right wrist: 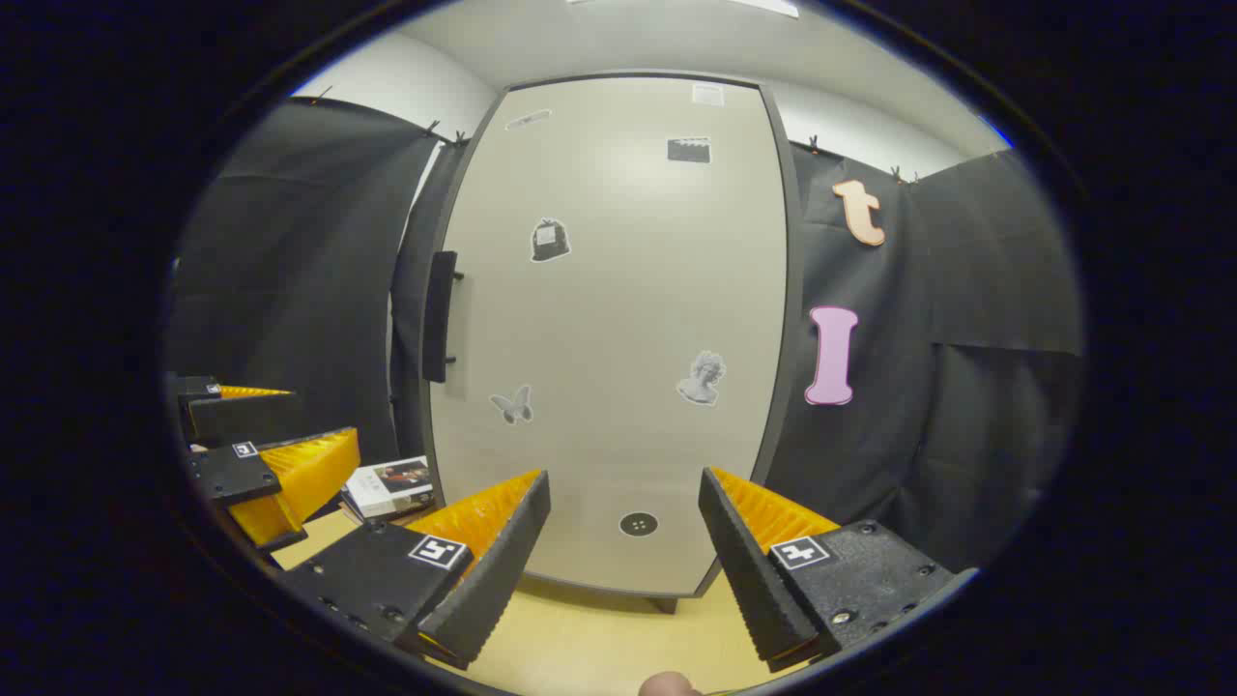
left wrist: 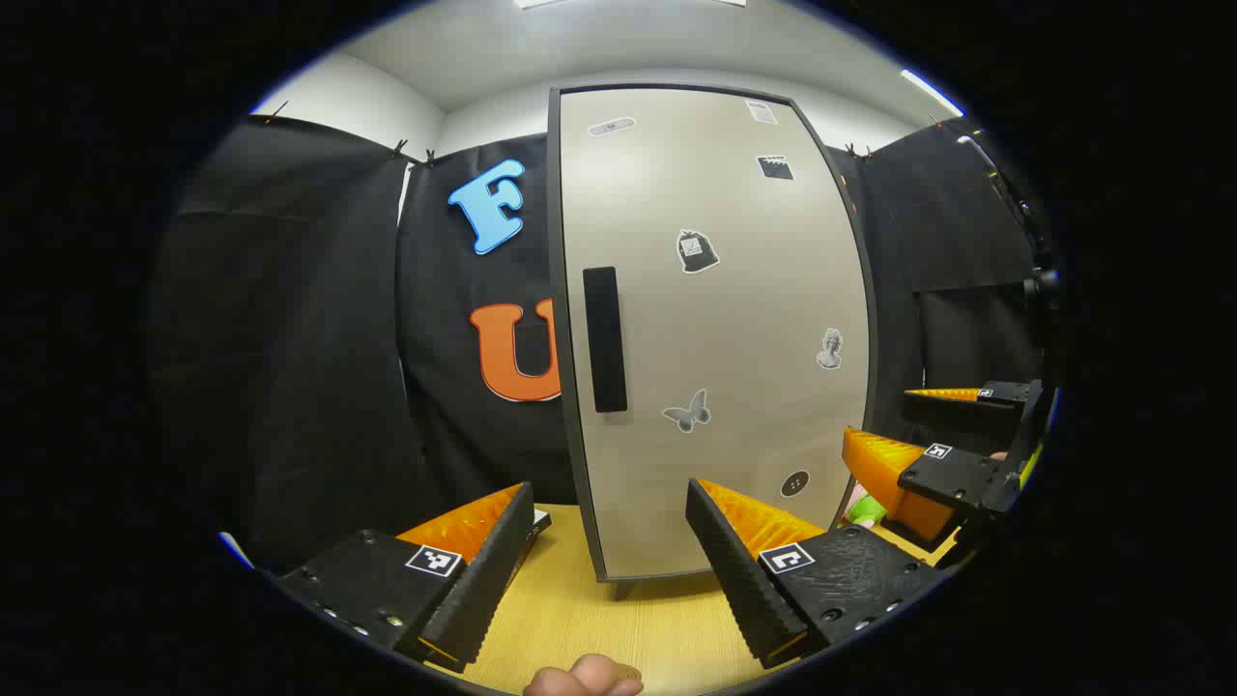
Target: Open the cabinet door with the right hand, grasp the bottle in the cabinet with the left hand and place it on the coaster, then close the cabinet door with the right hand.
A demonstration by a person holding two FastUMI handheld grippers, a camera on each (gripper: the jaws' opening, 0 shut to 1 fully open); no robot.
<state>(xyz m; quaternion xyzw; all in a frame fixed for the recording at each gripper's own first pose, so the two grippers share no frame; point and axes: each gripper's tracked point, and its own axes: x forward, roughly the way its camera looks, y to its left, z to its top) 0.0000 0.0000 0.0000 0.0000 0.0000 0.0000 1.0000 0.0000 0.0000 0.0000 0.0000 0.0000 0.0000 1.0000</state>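
A tall beige cabinet (left wrist: 715, 329) with stickers stands on the wooden table, its door shut. The black vertical handle (left wrist: 605, 338) sits along the door's left edge. My left gripper (left wrist: 609, 570) hangs open in front of the cabinet's lower left part, nothing between its fingers. In the left gripper view the right gripper (left wrist: 942, 440) shows at the right edge, open. In the right gripper view the cabinet (right wrist: 618, 319) faces me, its handle (right wrist: 440, 316) seen edge-on at the left. My right gripper (right wrist: 623, 561) is open before the door's lower part. The left gripper (right wrist: 256, 435) appears at far left. The bottle is hidden.
A stack of books (right wrist: 388, 488) lies on the yellow wooden table (left wrist: 599, 619) left of the cabinet. A green object (left wrist: 865, 507) peeks out beside the cabinet's right foot. Black cloth walls enclose the booth. A fingertip (left wrist: 585, 677) shows at the bottom edge.
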